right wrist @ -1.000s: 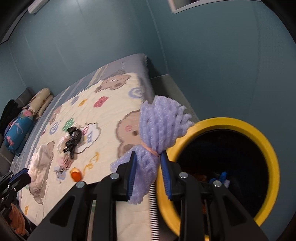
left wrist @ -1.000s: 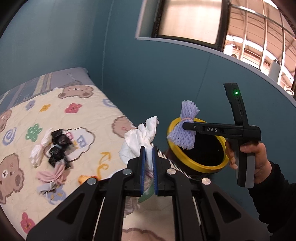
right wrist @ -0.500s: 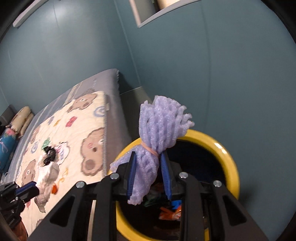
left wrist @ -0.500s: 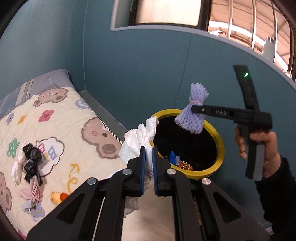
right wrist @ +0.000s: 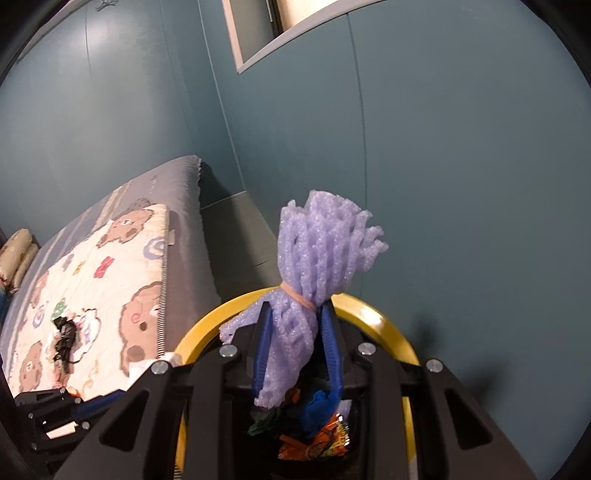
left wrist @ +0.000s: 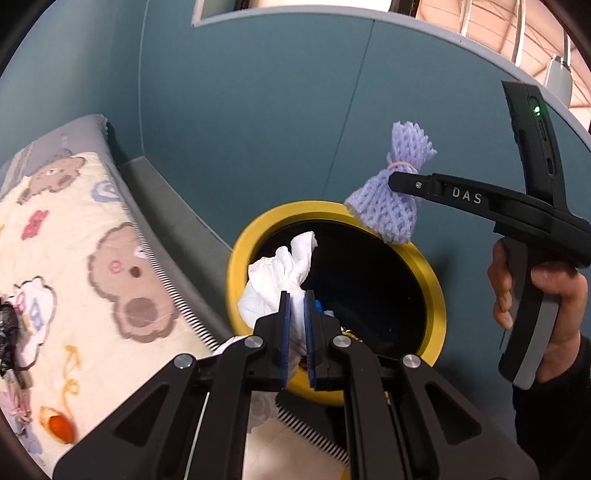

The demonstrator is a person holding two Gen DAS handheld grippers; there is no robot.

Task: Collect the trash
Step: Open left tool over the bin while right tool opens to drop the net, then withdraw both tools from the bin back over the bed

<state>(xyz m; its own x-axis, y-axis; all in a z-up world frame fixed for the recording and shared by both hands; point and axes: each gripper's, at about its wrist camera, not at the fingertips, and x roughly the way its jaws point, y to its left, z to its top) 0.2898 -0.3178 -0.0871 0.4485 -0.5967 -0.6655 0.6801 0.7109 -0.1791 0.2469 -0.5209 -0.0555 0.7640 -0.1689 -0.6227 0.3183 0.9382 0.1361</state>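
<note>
1. Room: teal panelled walls (right wrist: 461, 166) met at a corner; a pale-framed window opening (left wrist: 295, 7) sat high on the wall.
2. Surface: a bed (left wrist: 122, 195) with a grey cover carried a cream quilt (left wrist: 74, 295) printed with bears, flowers and letters, its near edge trimmed in black-and-white stripes.
3. On the quilt, towards its left side in the right wrist view, lay a black crumpled wrapper (right wrist: 64, 338); a small orange scrap (left wrist: 59, 424) sat near the lower left of the left wrist view. More bits beside them were too blurred to tell.
4. A narrow grey strip of floor (right wrist: 236, 236) ran between the bed and the wall.
5. A bin (left wrist: 240, 266) with a yellow rim and black inside stood just beside the bed's corner; orange, blue and green scraps lay in it.
6. Left gripper (left wrist: 297, 314) was clamped on a white tissue (left wrist: 277, 273), held over the bin's near rim.
7. Right gripper (right wrist: 295, 347), held in a hand (left wrist: 546, 299), was clamped on a purple foam net (right wrist: 321, 251) tied with a band, above the bin's far rim.
</note>
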